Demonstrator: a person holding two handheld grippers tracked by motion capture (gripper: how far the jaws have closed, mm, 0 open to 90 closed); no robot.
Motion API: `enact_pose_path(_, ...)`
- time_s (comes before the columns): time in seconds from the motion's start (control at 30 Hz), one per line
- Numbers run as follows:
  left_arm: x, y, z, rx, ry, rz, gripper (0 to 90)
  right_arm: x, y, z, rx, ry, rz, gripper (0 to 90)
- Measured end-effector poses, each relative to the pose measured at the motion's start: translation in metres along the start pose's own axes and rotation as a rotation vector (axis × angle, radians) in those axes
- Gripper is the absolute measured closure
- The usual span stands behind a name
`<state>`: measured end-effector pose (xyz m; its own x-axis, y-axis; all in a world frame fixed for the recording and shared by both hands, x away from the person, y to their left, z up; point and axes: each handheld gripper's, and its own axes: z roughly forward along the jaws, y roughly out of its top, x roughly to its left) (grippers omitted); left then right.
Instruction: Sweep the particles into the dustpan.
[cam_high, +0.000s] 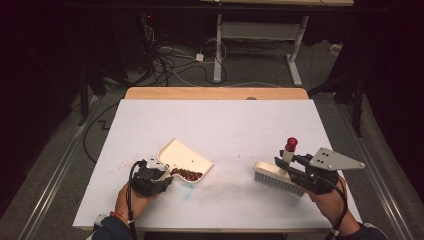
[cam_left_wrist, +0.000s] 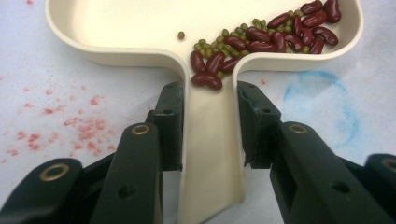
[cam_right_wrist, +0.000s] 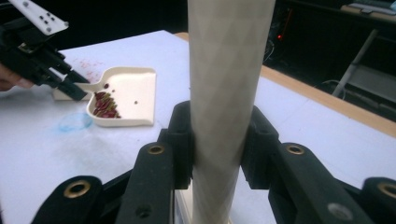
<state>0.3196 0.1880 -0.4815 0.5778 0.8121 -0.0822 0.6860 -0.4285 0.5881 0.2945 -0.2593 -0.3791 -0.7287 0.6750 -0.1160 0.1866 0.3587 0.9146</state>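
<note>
A cream dustpan (cam_high: 182, 155) lies left of centre on the white table (cam_high: 225, 120), with red kidney beans and small green beans (cam_high: 187, 174) heaped at its near end. My left gripper (cam_high: 162, 172) is shut on the dustpan's handle (cam_left_wrist: 212, 140), and the beans (cam_left_wrist: 261, 39) spill into the handle's mouth. At the right, a cream brush (cam_high: 272, 177) rests bristles-down on the table. Its upright handle (cam_right_wrist: 229, 70) ends in a red tip (cam_high: 291, 144). My right gripper (cam_high: 295, 165) is shut on that handle. The dustpan (cam_right_wrist: 126, 88) and left gripper (cam_right_wrist: 70, 84) show farther off in the right gripper view.
Red speckled stains (cam_left_wrist: 84, 126) mark the table left of the dustpan, and a blue ring stain (cam_left_wrist: 327, 102) lies to its right. A wooden strip (cam_high: 215, 93) edges the far side. Beyond it stand desk legs (cam_high: 218, 50) and floor cables (cam_high: 165, 60).
</note>
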Motion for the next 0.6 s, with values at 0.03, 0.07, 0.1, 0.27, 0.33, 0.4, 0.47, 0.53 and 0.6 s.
enact_pose_path(0.03,0.0,0.0,0.0,0.0,-0.001,0.0,63.5,0.0,0.0,-0.001,0.013,0.008,0.0,69.9)
enact_pose_path(0.07,0.001,0.0,0.0,0.0,-0.001,-0.001,63.5,0.001,0.0,-0.003,0.021,0.011,-0.002,70.0)
enact_pose_path(0.1,0.001,0.0,0.0,0.001,0.001,0.002,63.5,0.001,0.0,-0.005,0.024,0.012,-0.004,70.0)
enact_pose_path(0.27,0.002,0.001,0.001,0.001,0.005,-0.003,63.5,0.001,-0.004,-0.015,0.034,0.018,0.005,70.0)
enact_pose_path(0.33,0.002,0.001,0.0,0.003,0.012,0.003,63.5,0.0,-0.006,-0.018,0.035,0.018,0.015,70.0)
enact_pose_path(0.4,0.002,0.001,0.0,0.0,0.015,-0.004,63.5,-0.002,-0.007,-0.02,0.039,0.016,0.014,69.9)
enact_pose_path(0.47,0.003,0.001,0.0,0.0,0.016,-0.003,63.5,-0.002,-0.008,-0.022,0.044,0.012,0.024,69.9)
enact_pose_path(0.53,0.004,0.0,0.0,0.0,0.018,-0.008,63.5,-0.004,-0.01,-0.024,0.046,0.016,0.032,69.9)
enact_pose_path(0.6,0.005,0.0,0.0,-0.001,0.021,-0.008,63.5,-0.004,-0.011,-0.026,0.049,0.022,0.037,69.9)
